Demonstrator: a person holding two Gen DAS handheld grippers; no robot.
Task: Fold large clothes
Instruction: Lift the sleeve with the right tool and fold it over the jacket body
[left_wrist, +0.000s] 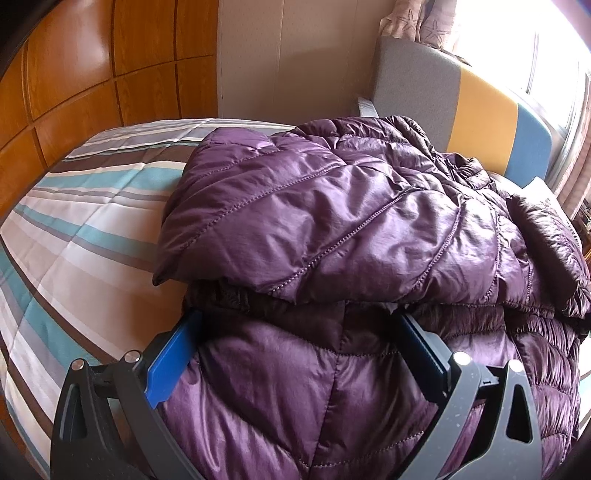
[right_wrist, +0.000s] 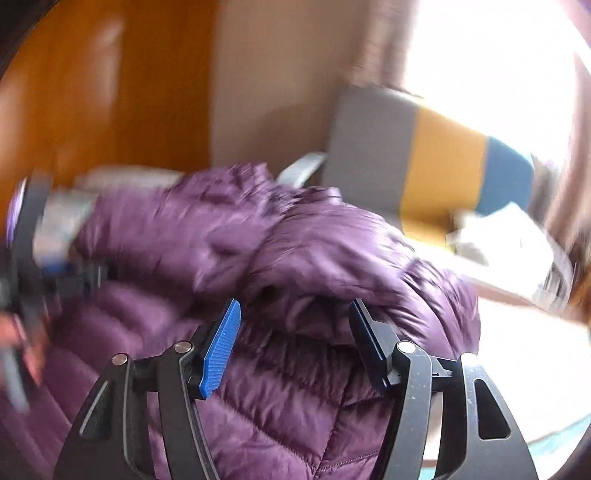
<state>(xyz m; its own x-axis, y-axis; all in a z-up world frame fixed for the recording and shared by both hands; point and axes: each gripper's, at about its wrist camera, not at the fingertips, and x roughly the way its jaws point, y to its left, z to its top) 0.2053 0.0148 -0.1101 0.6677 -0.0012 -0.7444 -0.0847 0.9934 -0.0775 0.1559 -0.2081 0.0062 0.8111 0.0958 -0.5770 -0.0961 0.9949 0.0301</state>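
Observation:
A shiny purple quilted jacket lies bunched on the striped bed cover, its upper part folded over the lower layer. My left gripper is open wide at the near edge, and the lower layer bulges between its blue pads. In the right wrist view, which is blurred, my right gripper is open just above the jacket, with a fold of fabric beyond the tips and no pad pressing on it. The left gripper shows as a dark blur at the left edge.
Wooden panelling runs behind the bed at the left. A grey, yellow and blue chair stands behind the jacket at the right, by a bright window with curtains. Something white lies in front of the chair.

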